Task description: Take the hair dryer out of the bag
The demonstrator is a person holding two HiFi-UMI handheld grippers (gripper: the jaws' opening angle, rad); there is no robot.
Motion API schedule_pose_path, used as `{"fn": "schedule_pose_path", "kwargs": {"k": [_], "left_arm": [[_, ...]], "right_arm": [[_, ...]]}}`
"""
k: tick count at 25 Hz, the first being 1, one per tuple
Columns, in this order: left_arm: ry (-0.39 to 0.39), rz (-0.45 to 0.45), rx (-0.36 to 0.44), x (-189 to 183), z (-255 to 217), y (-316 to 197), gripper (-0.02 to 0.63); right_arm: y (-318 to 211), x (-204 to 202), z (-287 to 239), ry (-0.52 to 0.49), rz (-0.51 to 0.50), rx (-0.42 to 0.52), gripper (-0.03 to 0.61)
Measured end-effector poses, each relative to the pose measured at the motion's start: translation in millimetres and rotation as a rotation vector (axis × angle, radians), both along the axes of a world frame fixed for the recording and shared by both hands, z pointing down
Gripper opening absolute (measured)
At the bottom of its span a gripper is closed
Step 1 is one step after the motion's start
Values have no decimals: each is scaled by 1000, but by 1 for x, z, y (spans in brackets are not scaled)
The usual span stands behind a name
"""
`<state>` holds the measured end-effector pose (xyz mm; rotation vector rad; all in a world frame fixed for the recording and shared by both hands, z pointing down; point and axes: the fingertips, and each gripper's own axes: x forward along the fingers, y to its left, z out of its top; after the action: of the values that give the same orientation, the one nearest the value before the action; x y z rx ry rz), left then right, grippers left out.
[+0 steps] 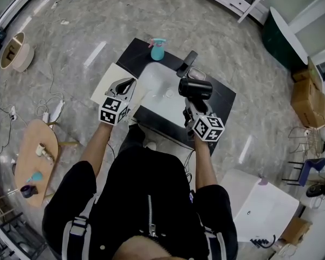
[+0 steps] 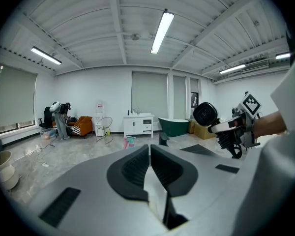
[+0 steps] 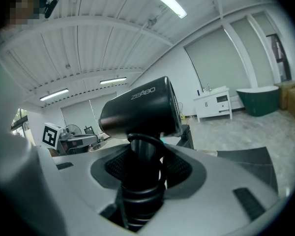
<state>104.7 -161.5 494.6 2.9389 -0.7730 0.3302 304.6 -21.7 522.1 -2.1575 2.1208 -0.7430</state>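
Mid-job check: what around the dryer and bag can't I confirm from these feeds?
- Lower end of the hair dryer handle, and any cord: in the right gripper view it is buried between the right claw pads; in the head view it is under that gripper.
- Whether the shut left claw pinches anything: the left gripper view shows only a thin white sliver.
- The white bag opening: head view, too small and partly behind the dryer.

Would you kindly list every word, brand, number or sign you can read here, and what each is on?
"ZEABO": on the hair dryer barrel, right gripper view.
Marker cubes: square patterns only, no words.
Cardboard boxes: any print too small to read.
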Motion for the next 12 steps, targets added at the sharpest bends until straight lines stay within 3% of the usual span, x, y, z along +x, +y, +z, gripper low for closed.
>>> {"fn": "schedule_pose_path", "kwargs": {"k": [12], "left_arm": [[35,1,20,6,-15,-2,32]], "right_arm": [[5,6,-22,73,-5,78,195]]}}
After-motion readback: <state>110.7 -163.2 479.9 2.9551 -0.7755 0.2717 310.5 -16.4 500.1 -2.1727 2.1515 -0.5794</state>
